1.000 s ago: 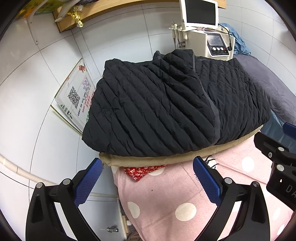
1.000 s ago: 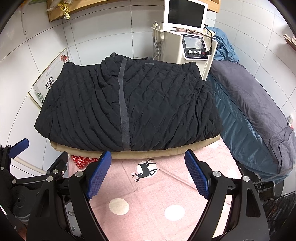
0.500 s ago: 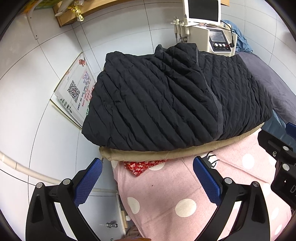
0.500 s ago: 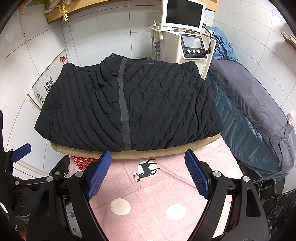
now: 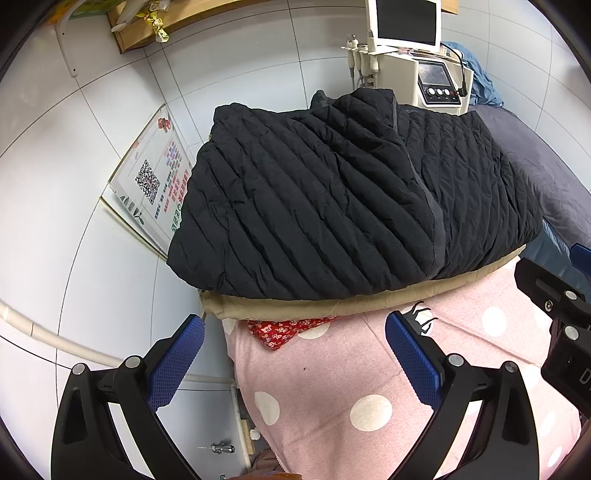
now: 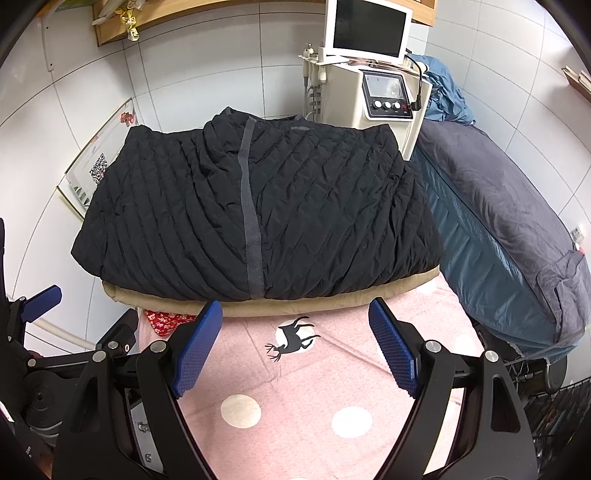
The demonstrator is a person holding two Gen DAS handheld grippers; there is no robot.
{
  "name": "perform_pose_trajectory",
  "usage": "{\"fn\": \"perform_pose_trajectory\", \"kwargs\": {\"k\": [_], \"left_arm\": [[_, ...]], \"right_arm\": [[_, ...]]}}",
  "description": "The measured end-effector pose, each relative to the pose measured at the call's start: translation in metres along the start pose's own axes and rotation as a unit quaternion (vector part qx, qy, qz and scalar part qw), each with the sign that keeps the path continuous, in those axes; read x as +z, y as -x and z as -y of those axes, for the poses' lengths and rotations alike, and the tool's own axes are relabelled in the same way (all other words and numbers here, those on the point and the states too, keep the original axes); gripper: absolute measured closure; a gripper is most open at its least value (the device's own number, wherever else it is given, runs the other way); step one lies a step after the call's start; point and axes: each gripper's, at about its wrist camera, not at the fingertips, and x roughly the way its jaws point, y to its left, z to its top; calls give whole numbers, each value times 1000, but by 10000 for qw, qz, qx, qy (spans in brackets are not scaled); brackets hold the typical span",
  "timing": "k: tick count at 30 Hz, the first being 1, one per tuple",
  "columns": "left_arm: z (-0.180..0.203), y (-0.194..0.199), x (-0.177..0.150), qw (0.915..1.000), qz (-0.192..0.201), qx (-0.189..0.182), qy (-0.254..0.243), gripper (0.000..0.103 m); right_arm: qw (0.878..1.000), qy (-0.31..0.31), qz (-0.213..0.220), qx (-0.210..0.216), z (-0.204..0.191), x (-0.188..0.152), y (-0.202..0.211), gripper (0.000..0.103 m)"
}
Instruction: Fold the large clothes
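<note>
A black quilted jacket [image 5: 332, 206] [image 6: 258, 206] lies folded into a thick rectangle, its grey zip strip running front to back. It rests on a folded tan garment [image 5: 332, 301] [image 6: 295, 308], with a red patterned cloth [image 5: 284, 330] [image 6: 166, 319] poking out beneath at the left. All sit on a pink polka-dot blanket [image 5: 332, 387] [image 6: 314, 387]. My left gripper [image 5: 295, 354] is open above the blanket's left front, short of the pile. Near the pile's front edge my right gripper [image 6: 295, 347] is open too, with nothing between its blue pads [image 6: 391, 347].
A beige machine with a screen [image 6: 373, 74] stands behind the pile. A dark grey and teal padded couch [image 6: 517, 229] runs along the right. A leaflet stand [image 5: 155, 184] leans on the tiled wall at left. A wooden shelf [image 5: 155, 26] hangs above.
Both views have shifted only slightly; the jacket pile sits a little higher in the left wrist view. Both grippers stay open and empty.
</note>
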Motion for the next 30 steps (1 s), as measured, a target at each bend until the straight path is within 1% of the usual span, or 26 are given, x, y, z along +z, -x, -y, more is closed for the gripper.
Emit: {"fn": "perform_pose_trajectory", "kwargs": {"k": [30], "left_arm": [[3,0,-1,10000,-11,7,-45,7]], "right_arm": [[10000,-8,-8,27,0,0,-1,22]]}}
